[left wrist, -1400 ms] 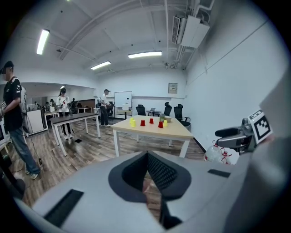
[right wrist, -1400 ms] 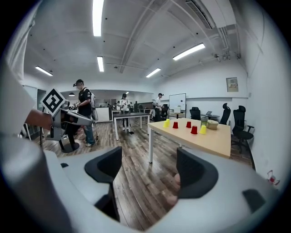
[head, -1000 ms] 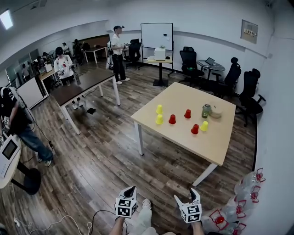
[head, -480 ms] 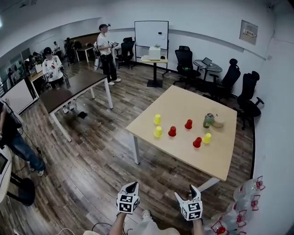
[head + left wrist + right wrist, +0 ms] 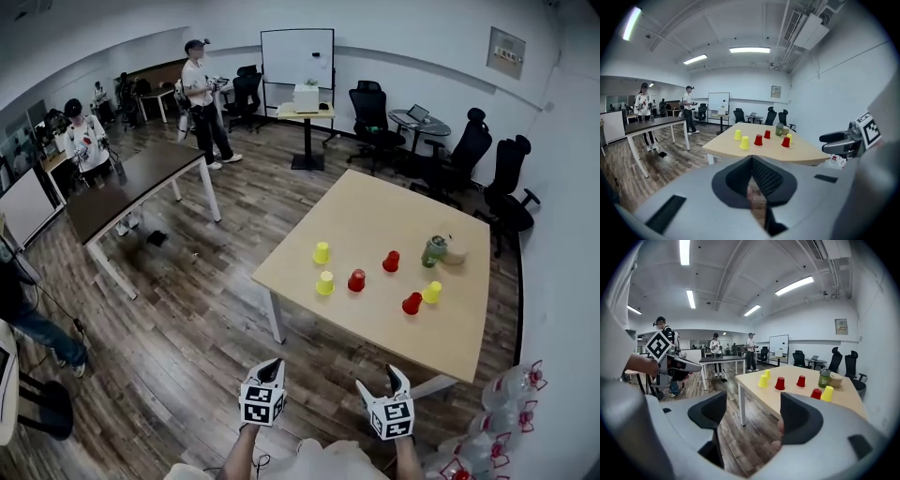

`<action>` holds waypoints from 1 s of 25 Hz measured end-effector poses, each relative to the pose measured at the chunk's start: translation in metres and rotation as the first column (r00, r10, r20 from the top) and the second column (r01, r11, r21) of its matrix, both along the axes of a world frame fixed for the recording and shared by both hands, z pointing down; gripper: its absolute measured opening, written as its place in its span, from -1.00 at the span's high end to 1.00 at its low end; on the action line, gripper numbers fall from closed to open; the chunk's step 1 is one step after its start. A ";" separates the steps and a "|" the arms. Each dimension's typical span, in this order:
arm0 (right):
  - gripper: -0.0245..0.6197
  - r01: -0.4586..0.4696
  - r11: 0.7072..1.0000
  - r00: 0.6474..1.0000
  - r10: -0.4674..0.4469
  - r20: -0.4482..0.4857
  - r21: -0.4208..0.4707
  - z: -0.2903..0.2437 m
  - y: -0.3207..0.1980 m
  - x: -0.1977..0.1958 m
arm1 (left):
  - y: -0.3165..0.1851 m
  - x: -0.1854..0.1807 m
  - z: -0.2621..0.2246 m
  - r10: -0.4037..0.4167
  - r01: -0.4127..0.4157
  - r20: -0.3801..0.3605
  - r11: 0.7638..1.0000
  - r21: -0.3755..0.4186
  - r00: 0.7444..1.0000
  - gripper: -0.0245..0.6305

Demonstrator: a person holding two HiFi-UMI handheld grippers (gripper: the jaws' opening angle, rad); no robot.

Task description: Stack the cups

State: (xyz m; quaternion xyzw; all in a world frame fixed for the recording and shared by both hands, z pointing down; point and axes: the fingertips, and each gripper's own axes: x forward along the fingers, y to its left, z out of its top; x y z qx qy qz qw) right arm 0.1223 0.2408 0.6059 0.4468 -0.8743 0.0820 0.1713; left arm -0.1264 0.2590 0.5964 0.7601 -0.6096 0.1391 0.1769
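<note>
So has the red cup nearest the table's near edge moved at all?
No. The red cup keeps its place beside the yellow cup, below the green jar; only the camera shifted.

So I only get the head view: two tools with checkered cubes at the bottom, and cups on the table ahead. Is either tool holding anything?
Observer: No. In its own view, the left gripper has its fingers pressed together with nothing between them.
Operator: And the other one?
Observer: The right gripper has its fingers spread wide apart, and only the wooden floor shows in the gap.
</note>
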 end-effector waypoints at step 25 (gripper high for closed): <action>-0.15 0.144 0.988 0.989 -0.142 0.046 -0.052 0.016 -0.248 -0.059 | -0.235 -0.033 0.018 -0.102 0.103 0.016 0.992 -0.072 0.995 0.89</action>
